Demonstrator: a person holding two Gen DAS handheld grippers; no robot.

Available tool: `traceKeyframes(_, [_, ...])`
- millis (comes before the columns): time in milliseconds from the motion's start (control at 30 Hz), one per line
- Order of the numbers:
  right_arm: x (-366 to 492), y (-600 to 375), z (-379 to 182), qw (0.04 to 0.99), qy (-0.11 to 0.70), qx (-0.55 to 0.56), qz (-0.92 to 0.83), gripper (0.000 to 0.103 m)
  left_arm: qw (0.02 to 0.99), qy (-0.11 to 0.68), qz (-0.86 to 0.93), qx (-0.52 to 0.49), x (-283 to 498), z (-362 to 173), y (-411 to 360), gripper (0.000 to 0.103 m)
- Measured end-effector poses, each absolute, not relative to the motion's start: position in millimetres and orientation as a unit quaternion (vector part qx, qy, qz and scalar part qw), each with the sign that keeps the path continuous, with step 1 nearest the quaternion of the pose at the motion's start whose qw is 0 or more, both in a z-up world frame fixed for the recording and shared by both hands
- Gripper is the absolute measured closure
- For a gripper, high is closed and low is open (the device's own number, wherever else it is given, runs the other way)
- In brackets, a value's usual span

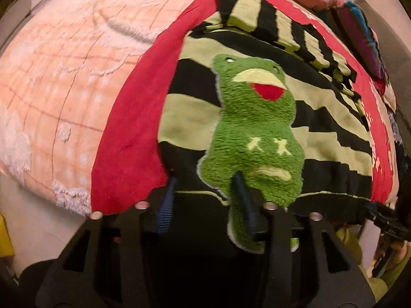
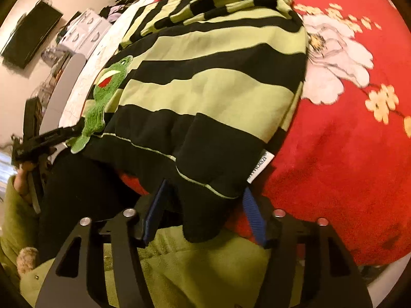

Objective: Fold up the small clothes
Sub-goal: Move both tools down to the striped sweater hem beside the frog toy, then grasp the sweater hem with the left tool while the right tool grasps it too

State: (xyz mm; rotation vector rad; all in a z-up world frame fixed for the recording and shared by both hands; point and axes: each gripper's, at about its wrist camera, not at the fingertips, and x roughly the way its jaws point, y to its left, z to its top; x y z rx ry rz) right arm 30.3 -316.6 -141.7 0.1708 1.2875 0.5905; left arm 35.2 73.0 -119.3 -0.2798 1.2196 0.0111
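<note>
On the bed, a red blanket (image 2: 334,154) with white and yellow flowers lies over a pink quilt (image 1: 64,77), and a black-and-green striped top (image 2: 210,82) is spread flat on the red. Its black hem hangs over the near edge of the bed, toward the person.

Left side first. In the left wrist view the quilt fills the left, then a strip of red, then the top with a fuzzy green frog patch (image 1: 254,128) sewn on its front. The left gripper (image 1: 205,200) sits at the hem, its jaws drawn in to a narrow gap around the black hem and the frog's lower end; one blue pad (image 1: 167,205) lies on the black cloth and the other dark finger lies against the frog's foot. Whether the pads already pinch the cloth I cannot tell. The right wrist view shows that same gripper from the side, meeting the frog's foot at the top's left corner.

Right side. The right gripper (image 2: 205,205) straddles the other hem corner, beside a white label (image 2: 259,164). Its jaws are about half wide, the black hem hanging between the two blue pads (image 2: 253,215), with clear space at either side, so nothing is clamped. Below it shows a green sleeve (image 2: 192,269).
</note>
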Motion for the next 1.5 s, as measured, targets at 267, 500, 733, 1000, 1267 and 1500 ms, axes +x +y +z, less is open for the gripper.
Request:
traceKeyframes(267, [34.9, -331.2, -118.8, 0.762, 0.554, 0.126, 0.311, 0.086, 0.827, 0.545, -0.005, -0.139, 36.2, -100.5, 72.7, 0.096])
traceKeyframes(500, [67.6, -352.2, -76.3, 0.778, 0.495, 0.195, 0.334, 0.088, 0.848, 0.497, -0.021, -0.184, 55.1, -60.4, 82.7, 0.097])
traceKeyframes(733, [136.6, -375.1, -47.3, 0.8, 0.451, 0.244, 0.313, 0.088, 0.867, 0.45, -0.025, -0.212, 122.6, -25.1, 74.1, 0.097])
traceKeyframes(1000, [220.8, -381.9, -59.1, 0.809, 0.46, 0.262, 0.256, 0.089, 0.861, 0.44, 0.011, -0.253, 208.1, -36.9, 69.5, 0.097])
traceKeyframes(1267, [284.9, -379.5, -87.0, 0.799, 0.488, 0.279, 0.213, 0.088, 0.844, 0.434, 0.052, -0.312, 252.9, -73.6, 83.2, 0.095])
traceKeyframes(1500, [284.4, -388.2, -102.6, 0.796, 0.478, 0.31, 0.204, 0.072, 0.87, 0.365, 0.042, -0.329, 220.8, -83.2, 92.3, 0.082])
